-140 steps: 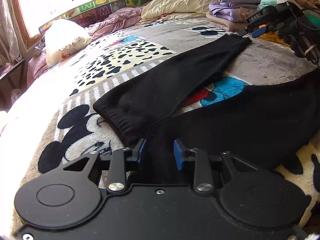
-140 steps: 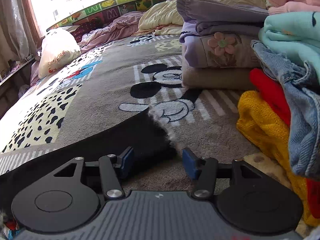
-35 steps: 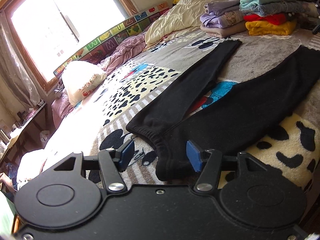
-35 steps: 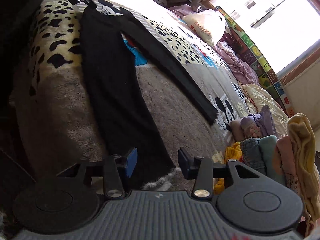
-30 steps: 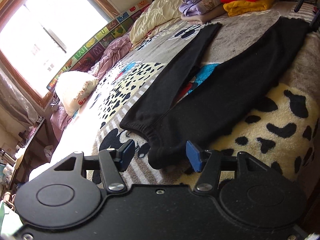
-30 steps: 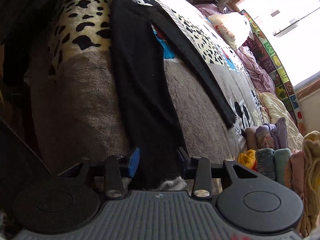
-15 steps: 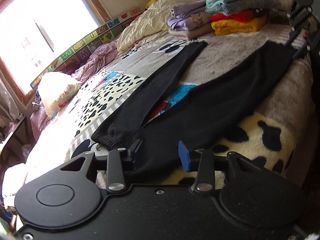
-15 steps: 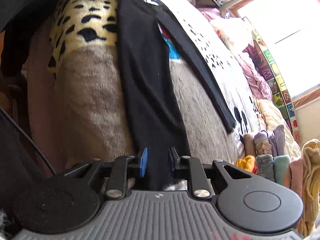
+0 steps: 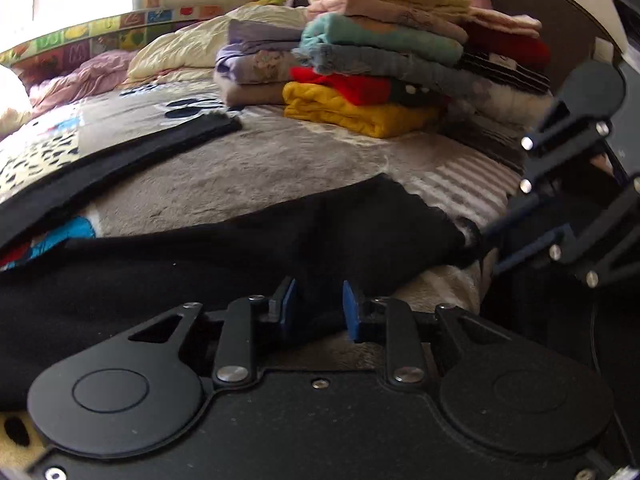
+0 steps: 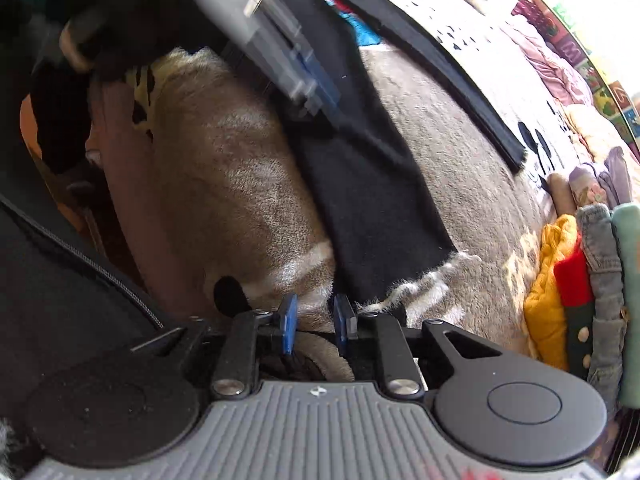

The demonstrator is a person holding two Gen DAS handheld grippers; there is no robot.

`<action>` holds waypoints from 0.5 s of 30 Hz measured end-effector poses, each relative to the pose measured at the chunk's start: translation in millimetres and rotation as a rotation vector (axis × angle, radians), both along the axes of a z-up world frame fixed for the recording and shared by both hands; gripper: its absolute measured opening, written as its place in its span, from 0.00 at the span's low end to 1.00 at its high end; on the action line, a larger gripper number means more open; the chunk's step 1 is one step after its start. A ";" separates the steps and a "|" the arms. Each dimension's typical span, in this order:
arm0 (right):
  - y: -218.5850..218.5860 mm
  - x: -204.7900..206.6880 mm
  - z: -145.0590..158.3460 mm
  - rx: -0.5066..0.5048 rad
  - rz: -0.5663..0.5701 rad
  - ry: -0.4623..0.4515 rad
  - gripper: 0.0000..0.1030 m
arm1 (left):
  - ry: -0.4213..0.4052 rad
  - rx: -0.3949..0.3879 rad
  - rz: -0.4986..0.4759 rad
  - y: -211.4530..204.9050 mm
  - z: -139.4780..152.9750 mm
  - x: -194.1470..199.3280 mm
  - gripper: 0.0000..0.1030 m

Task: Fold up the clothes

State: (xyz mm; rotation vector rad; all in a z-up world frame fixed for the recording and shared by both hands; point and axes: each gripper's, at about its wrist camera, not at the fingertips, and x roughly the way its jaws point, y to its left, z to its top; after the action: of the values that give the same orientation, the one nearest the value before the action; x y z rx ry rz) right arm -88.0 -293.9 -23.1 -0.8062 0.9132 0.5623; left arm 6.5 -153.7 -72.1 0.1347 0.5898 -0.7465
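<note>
Black trousers [image 9: 240, 256] lie flat on the patterned blanket [image 9: 260, 168], legs spread apart. My left gripper [image 9: 319, 310] sits at the near leg's edge. Its jaws are closing, and black fabric bunches between the blue pads and touches both. In the right wrist view this gripper [image 10: 316, 84] is a blur halfway along the same leg of the trousers [image 10: 372, 184]. My right gripper [image 10: 313, 322] has its jaws nearly together at the hem corner, with blanket pile showing between the pads. From the left wrist view the right gripper [image 9: 520, 228] pinches that corner, drawn out to a point.
A tall stack of folded clothes [image 9: 360, 80] stands at the head of the bed, also seen on the right [image 10: 580, 272]. A cream duvet [image 9: 180, 52] lies behind it. The bed's side edge [image 10: 120, 160] drops off beside the near leg. A person's hand [image 10: 76, 48] holds the left gripper.
My left gripper has travelled from the waistband end along the near leg toward the hem, and its jaws have narrowed onto the fabric. My right gripper's jaws have also narrowed and shifted slightly at the hem.
</note>
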 end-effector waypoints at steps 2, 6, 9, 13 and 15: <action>-8.5 -4.1 7.4 0.037 -0.031 -0.015 0.20 | 0.018 -0.058 -0.013 5.8 9.7 -2.4 0.22; -17.7 -5.1 13.3 0.109 -0.080 -0.025 0.21 | 0.053 -0.042 0.030 5.8 -2.4 9.3 0.22; -10.7 10.4 13.8 0.116 -0.086 -0.047 0.21 | 0.057 -0.044 -0.086 5.2 -1.5 -1.8 0.23; 2.3 26.9 15.6 0.112 -0.038 -0.061 0.21 | 0.013 -0.046 -0.114 25.0 13.9 -10.5 0.23; 10.0 28.0 10.0 0.079 0.002 -0.058 0.21 | -0.039 0.013 -0.099 42.3 20.6 -9.2 0.23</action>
State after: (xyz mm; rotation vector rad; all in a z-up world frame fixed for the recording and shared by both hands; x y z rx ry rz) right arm -60.0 -283.9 -13.1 -0.7484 0.8314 0.5708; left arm -2.7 -111.4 -51.5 0.1916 0.5536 -0.8338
